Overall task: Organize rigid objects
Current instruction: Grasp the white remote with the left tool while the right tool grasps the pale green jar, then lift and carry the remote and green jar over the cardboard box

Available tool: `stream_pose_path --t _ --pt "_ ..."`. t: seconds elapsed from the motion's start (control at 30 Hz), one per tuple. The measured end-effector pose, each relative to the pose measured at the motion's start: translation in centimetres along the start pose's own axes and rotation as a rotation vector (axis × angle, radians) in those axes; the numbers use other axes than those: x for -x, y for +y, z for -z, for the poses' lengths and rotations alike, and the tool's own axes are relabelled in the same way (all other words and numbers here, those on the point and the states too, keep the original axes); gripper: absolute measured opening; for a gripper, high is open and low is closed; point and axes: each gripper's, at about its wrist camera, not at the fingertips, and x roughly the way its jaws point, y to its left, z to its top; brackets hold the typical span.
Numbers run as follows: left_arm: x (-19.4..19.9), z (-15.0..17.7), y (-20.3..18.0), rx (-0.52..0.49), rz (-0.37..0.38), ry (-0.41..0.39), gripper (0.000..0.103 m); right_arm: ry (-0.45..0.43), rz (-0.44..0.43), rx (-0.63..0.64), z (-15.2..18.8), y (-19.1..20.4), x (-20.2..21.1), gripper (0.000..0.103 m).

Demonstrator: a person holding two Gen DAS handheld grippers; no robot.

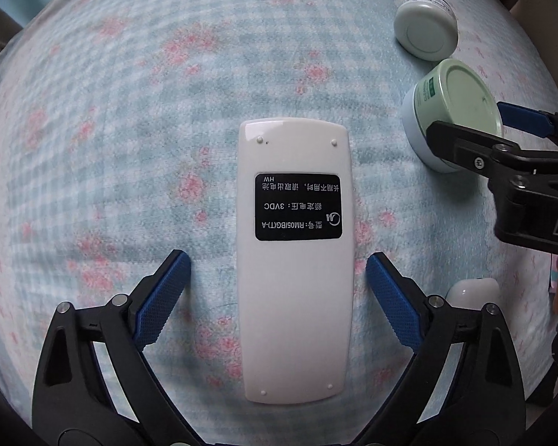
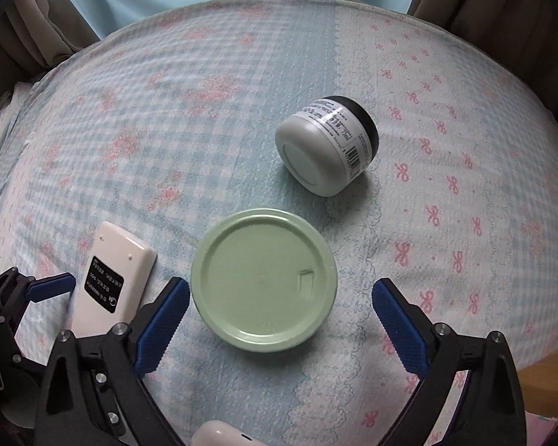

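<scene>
Under our left gripper (image 1: 278,290), in the left wrist view, the white remote (image 1: 294,260) lies face down on the checked bedcover (image 1: 111,148). Its long side runs near to far, right between our wide-apart fingers, which do not touch it yet, so we think we only need to squeeze. Over in the right wrist view, the green-lidded jar (image 2: 263,281) sits between the right gripper (image 2: 281,299) fingers, also apart. The grey jar (image 2: 325,145) lies tipped farther off, with lots of free room.
</scene>
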Motion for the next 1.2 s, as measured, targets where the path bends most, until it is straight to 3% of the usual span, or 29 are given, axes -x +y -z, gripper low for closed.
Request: stream_pose_path --t 0.07,0.1,0.17,0.23,0.3,0.6,0.87,1.2 --pt "-0.1 -0.1 -0.4 0.001 -0.025 0.004 0.085 0.004 -0.004 -0.004 -0.1 0.0 -0.4 0.092" --pt "-0.2 -0.3 -0.6 -0.003 -0.039 0.009 0.081 0.009 -0.011 -0.005 -0.1 0.0 -0.6 0.082" --pt "-0.1 -0.7 -1.0 -0.006 -0.041 0.016 0.075 0.019 -0.029 -0.002 -0.4 0.0 -0.8 0.075" --pt "0.1 -0.8 -1.3 -0.015 -0.034 0.027 0.063 0.021 -0.025 0.022 -0.6 0.5 -0.8 0.067" --pt "0.3 -1.0 -1.8 -0.029 -0.030 0.043 0.055 0.033 -0.001 0.042 -0.8 0.9 -1.0 0.067" --pt "0.1 -2.8 -1.8 -0.019 0.003 0.079 0.054 0.040 0.000 0.030 -1.1 0.9 -1.3 0.067" --pt "1.1 -2.5 0.5 0.028 0.050 0.067 0.054 0.034 0.004 0.027 -0.9 0.5 -0.6 0.066" --pt "6.2 -1.7 1.5 0.044 0.071 -0.002 0.054 -0.012 0.001 0.007 -0.3 1.0 3.7 0.066"
